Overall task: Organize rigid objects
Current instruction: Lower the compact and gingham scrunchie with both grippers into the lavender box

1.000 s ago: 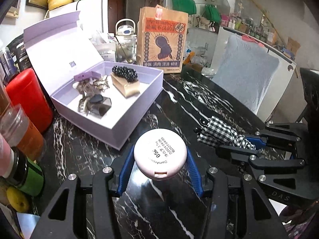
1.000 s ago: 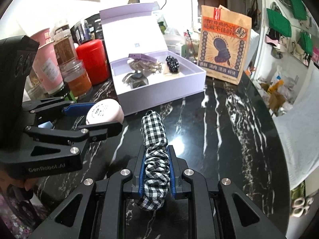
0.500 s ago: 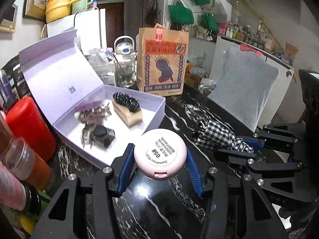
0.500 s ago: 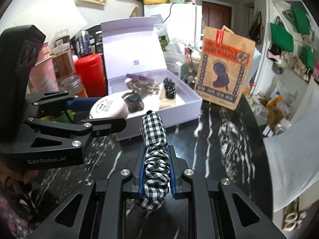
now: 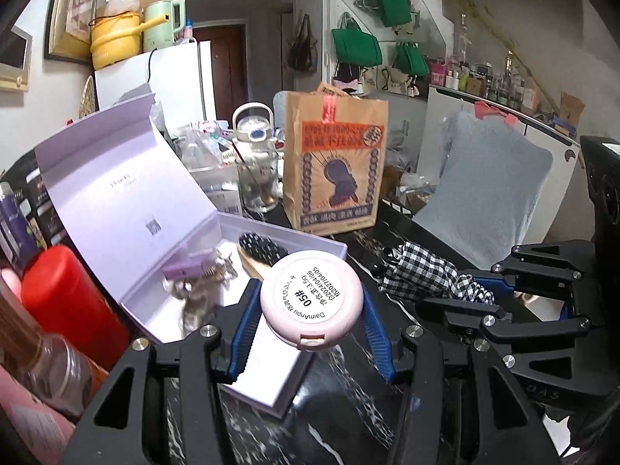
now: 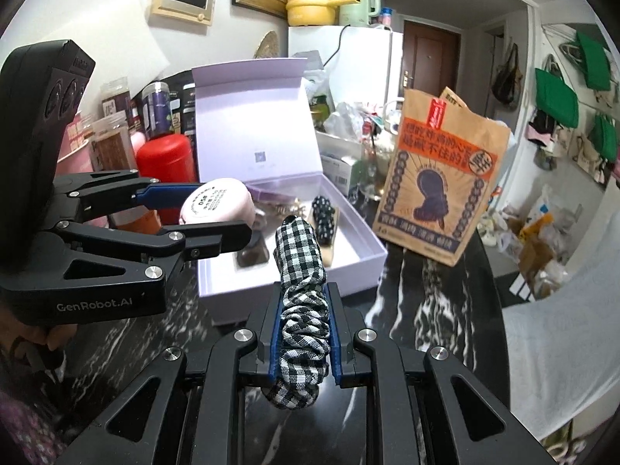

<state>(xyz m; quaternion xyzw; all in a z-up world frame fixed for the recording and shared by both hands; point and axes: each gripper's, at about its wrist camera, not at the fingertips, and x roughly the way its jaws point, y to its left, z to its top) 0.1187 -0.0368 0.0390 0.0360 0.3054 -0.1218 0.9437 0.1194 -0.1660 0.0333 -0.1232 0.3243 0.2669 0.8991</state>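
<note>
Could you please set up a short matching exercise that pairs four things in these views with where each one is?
Things:
1. pink round case
2. checked fabric roll
3. black studded brush
4. brown paper bag

Places:
A. standing on the dark marble table
B. in the left tool
C. lying in the lilac box
D. in the right tool

Pairs: 1-B, 2-D, 3-C, 4-A

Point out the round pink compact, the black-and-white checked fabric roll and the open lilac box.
Round pink compact (image 5: 312,299), left wrist view, white label.
Black-and-white checked fabric roll (image 6: 300,255), right wrist view, upper part.
Open lilac box (image 6: 254,116), right wrist view, raised lid.
</note>
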